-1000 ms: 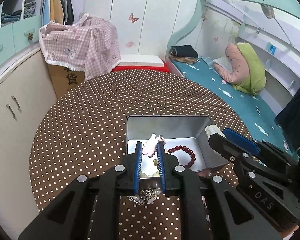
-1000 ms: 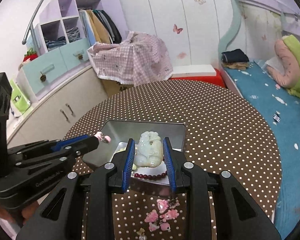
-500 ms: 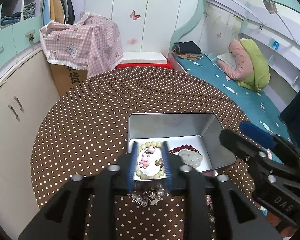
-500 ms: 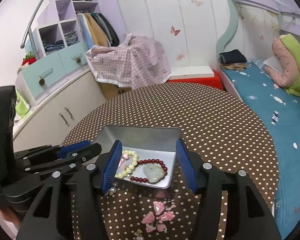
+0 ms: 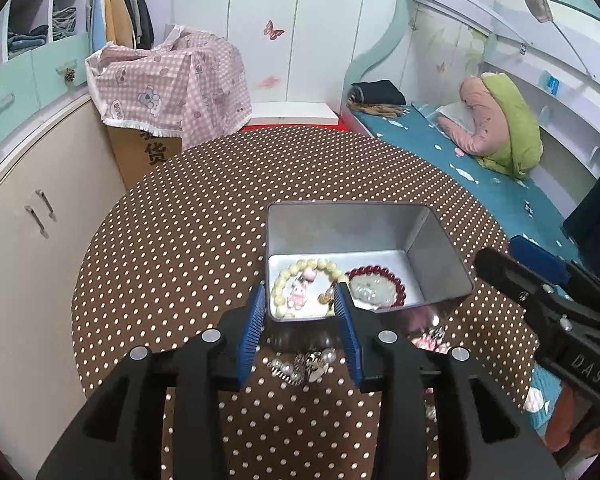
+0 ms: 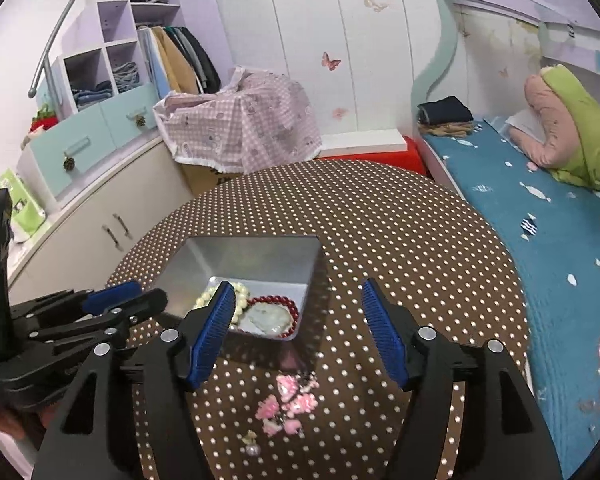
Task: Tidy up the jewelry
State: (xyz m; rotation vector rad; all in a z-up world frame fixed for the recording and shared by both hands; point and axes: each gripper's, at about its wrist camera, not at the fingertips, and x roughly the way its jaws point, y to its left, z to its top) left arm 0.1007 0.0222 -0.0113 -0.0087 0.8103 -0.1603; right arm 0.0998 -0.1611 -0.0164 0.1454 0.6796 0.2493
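metal tin (image 5: 440, 248) holds bracelets (image 5: 374, 272); both grippers (image 6: 300, 320) spread, empty.

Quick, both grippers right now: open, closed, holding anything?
Left gripper: open, empty, at the near edge of the metal tin.
Right gripper: wide open, empty, above the pink jewelry on the table.

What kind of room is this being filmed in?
Probably a child's bedroom: a bed with a teal coverlet, butterfly stickers on the wardrobe doors, and clothes hanging in open shelving.
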